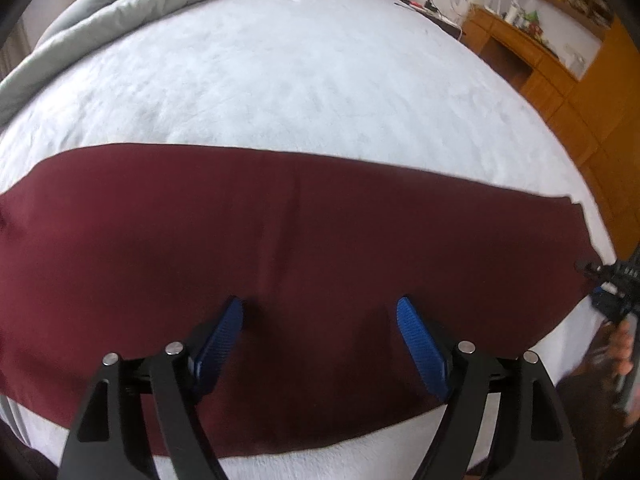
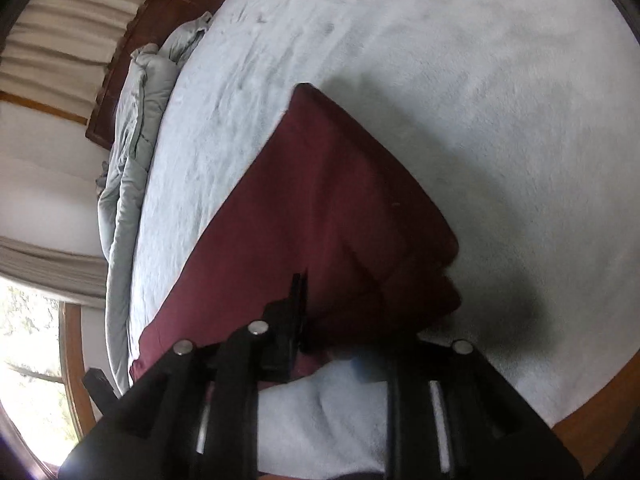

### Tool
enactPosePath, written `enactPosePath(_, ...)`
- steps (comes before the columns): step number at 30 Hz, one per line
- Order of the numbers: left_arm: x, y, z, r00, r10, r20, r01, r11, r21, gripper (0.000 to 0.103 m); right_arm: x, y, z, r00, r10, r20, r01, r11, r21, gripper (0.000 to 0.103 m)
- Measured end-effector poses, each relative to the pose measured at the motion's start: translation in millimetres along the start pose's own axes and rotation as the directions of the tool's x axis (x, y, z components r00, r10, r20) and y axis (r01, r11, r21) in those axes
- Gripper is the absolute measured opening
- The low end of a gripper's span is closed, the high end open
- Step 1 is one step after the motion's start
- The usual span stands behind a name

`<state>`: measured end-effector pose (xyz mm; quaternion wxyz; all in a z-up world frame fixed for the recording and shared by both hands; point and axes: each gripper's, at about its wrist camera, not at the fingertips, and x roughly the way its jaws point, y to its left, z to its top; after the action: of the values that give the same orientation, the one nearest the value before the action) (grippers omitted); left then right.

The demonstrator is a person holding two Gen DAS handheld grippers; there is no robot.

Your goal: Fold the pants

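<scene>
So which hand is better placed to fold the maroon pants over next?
Probably the right: the right gripper sits at one end of the maroon pants, ready to lift it. The left gripper hovers open over their middle.

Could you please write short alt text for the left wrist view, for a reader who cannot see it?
Dark red pants lie flat in a long band across a pale blue bed cover. The left hand-held gripper hangs over them, its blue pads wide apart with only flat cloth below. A rumpled grey quilt lies at the far left, wooden furniture stands at right.
</scene>
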<state>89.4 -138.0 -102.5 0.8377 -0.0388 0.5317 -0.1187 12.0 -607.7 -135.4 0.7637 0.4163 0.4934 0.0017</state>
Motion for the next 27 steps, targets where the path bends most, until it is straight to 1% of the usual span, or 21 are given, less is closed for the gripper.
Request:
enactPosePath(1,0,3,-1,1.0,0.014,-0.008,-0.014,1.0,-0.004,0.08,-2,4,-1,1.0,-0.004,0.001,0.004,1.0,-0.005,0.028)
enactPosePath(3,9,7,-6,1.0,0.006,-0.023,-0.007,1.0,-0.004,0.08,1,4,-3,1.0,-0.014,0.004,0.014,1.0,-0.011,0.028)
enactPosePath(4,13,7,-8,1.0,0.008,-0.011,-0.008,1.0,0.011,0.081,4,1,-3,1.0,-0.03,-0.004,0.03,0.999,-0.016,0.028)
enactPosePath(6,15,-1,-10,0.999,0.034,0.004,-0.034,0.998,0.057,0.083,14,0,-3,0.999,-0.041,-0.01,0.041,0.999,-0.011,0.023)
enactPosePath(7,11,-2,-8,0.999,0.034,0.004,-0.034,0.998,0.049,0.083,12,2,-5,0.999,-0.035,-0.012,0.035,0.999,0.006,0.021)
enactPosePath(8,8,-1,-6,1.0,0.02,0.007,-0.02,0.999,0.031,0.083,8,3,-5,0.999,-0.032,-0.008,0.032,0.999,0.008,0.019)
enactPosePath(10,5,4,-6,1.0,-0.02,0.006,0.02,1.0,-0.017,0.083,3,19,-6,0.999,-0.04,0.018,0.04,0.998,-0.04,0.016)
enactPosePath(12,11,6,-11,1.0,-0.024,-0.004,0.024,1.0,-0.015,0.083,2,28,-8,0.997,-0.06,0.047,0.065,0.993,-0.101,0.014)
enactPosePath(13,13,5,-12,1.0,-0.017,0.0,0.017,1.0,0.002,0.083,3,31,-9,0.996,-0.066,0.058,0.072,0.992,-0.108,0.014)
enactPosePath(14,11,1,-15,1.0,-0.004,0.012,0.004,1.0,0.022,0.083,0,33,-9,0.996,-0.053,0.071,0.06,0.993,-0.106,0.014)
enactPosePath(15,9,1,-15,1.0,-0.004,0.024,0.003,1.0,0.022,0.083,-6,38,-9,0.995,-0.026,0.094,0.037,0.993,-0.115,0.013)
enactPosePath(17,3,5,-15,0.998,-0.021,0.061,0.022,0.999,-0.023,0.084,-27,54,-9,0.984,0.086,0.158,-0.056,0.98,-0.188,0.013)
enactPosePath(19,4,9,-18,0.997,-0.028,0.074,0.032,0.998,-0.057,0.084,-40,68,-9,0.971,0.141,0.191,-0.089,0.963,-0.255,0.013)
enactPosePath(20,5,9,-19,0.996,-0.021,0.081,0.025,0.998,-0.056,0.085,-40,69,-8,0.973,0.127,0.192,-0.075,0.963,-0.259,0.013)
enactPosePath(21,7,7,-19,0.997,-0.009,0.08,0.013,0.999,-0.04,0.087,-35,66,-6,0.98,0.085,0.178,-0.04,0.97,-0.241,0.013)
enactPosePath(22,9,2,-20,0.997,0.011,0.075,-0.01,1.0,-0.011,0.088,-21,54,-2,0.991,0.01,0.134,0.016,0.982,-0.19,0.013)
enactPosePath(23,10,-3,-21,0.997,0.035,0.069,-0.037,0.999,0.023,0.089,-5,39,1,0.996,-0.048,0.08,0.059,0.989,-0.133,0.013)
enactPosePath(24,11,-6,-22,0.997,0.053,0.065,-0.056,0.997,0.05,0.09,6,28,1,0.996,-0.079,0.041,0.083,0.992,-0.099,0.013)
enactPosePath(25,11,-9,-22,0.996,0.065,0.062,-0.069,0.995,0.071,0.09,19,18,-1,0.995,-0.095,0.017,0.096,0.992,-0.078,0.013)
enactPosePath(27,7,-5,-19,0.998,0.05,0.043,-0.053,0.996,0.069,0.09,17,12,-4,0.997,-0.072,0.025,0.074,0.995,-0.065,0.013)
